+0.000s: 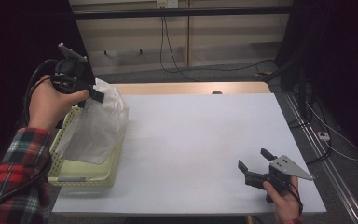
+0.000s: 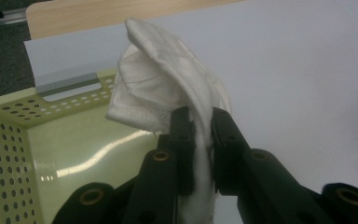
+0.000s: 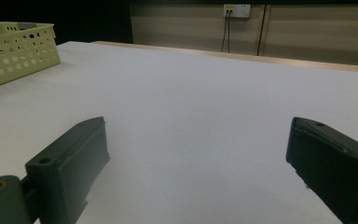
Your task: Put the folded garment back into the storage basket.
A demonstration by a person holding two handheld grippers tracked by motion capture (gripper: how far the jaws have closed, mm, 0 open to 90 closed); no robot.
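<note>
In the high view the left claw (image 1: 98, 97) is clamped on the top of a limp white cloth (image 1: 98, 128), which hangs from it over the perforated pale-green plastic basket (image 1: 81, 175) at the near left of the white surface (image 1: 200, 140), its lower part draped against the basket's right rim; the step in hand looks like carrying the cloth between basket and surface, so the hand should lift until the hem clears the rim before moving sideways, or the cloth may drag the light basket along. The right claw (image 1: 254, 163) rests at the near right, well apart from the cloth, jaws spread and holding nothing. In the left gripper view the black jaws pinch a bunched fold of the cloth (image 2: 168, 88) above the basket (image 2: 9, 140); the hold is on a narrow gather, so a steady, unhurried move would keep it from slipping. In the right gripper view the jaws stand wide over bare surface (image 3: 200, 107), the basket (image 3: 14, 51) far left.
</note>
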